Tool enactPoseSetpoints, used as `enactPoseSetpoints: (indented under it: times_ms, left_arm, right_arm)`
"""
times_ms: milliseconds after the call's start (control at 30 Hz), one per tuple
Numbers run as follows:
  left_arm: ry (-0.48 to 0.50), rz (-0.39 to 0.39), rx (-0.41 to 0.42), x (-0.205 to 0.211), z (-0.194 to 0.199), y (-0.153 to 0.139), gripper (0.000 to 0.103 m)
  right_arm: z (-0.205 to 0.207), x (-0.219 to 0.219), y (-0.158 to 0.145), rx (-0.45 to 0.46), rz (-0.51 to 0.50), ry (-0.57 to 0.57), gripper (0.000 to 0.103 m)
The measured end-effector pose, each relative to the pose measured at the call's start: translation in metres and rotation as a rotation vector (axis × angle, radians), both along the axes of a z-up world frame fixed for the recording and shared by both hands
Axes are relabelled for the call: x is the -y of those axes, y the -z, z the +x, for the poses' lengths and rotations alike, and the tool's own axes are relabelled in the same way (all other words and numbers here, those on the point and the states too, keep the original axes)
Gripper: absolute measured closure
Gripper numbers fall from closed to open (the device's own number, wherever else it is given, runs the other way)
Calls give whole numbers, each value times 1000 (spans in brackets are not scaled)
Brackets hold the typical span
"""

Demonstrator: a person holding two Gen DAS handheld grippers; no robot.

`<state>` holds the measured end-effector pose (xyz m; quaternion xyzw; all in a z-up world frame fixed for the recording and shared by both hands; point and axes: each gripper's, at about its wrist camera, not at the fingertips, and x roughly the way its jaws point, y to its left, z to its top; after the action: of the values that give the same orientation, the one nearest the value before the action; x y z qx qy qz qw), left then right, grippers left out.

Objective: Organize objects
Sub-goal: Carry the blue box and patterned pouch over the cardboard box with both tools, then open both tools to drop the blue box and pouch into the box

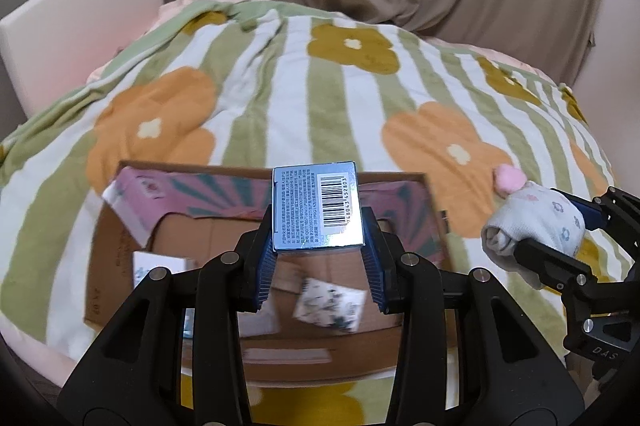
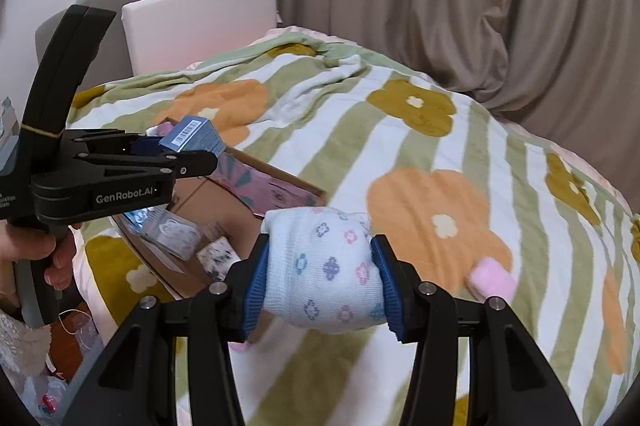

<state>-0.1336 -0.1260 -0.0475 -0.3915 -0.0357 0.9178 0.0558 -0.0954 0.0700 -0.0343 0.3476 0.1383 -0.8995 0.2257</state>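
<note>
Now, with left gripper clamped on shiny blue barcoded carton and right gripper clamped on rolled white flower-print sock, lower both level into open brown cardboard box, clear of its rim.

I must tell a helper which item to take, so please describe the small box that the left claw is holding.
Find the bed with the green-striped flower blanket, then the open cardboard box lying on it. Above that box, the left claw is shut on a small shiny blue box. Unlike the floral rolled sock in the right claw, it is hard-edged and shows a barcode.
</note>
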Motion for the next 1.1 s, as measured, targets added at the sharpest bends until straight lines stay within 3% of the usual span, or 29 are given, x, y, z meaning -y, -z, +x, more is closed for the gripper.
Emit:
enactPoseSetpoints:
  times_ms: [500,700,1100]
  left_arm:
    - [-41,52,67,82,-14,48,68]
    - [-37,59,83,94,-23,62,68]
    - [-8,43,83,92,-33,67,68]
  right_arm:
    - [-17,88,44,100,38,-62,57]
    - [-18,107,64,137,70,-71,57]
    - [-25,114,69,161,56,-58,57]
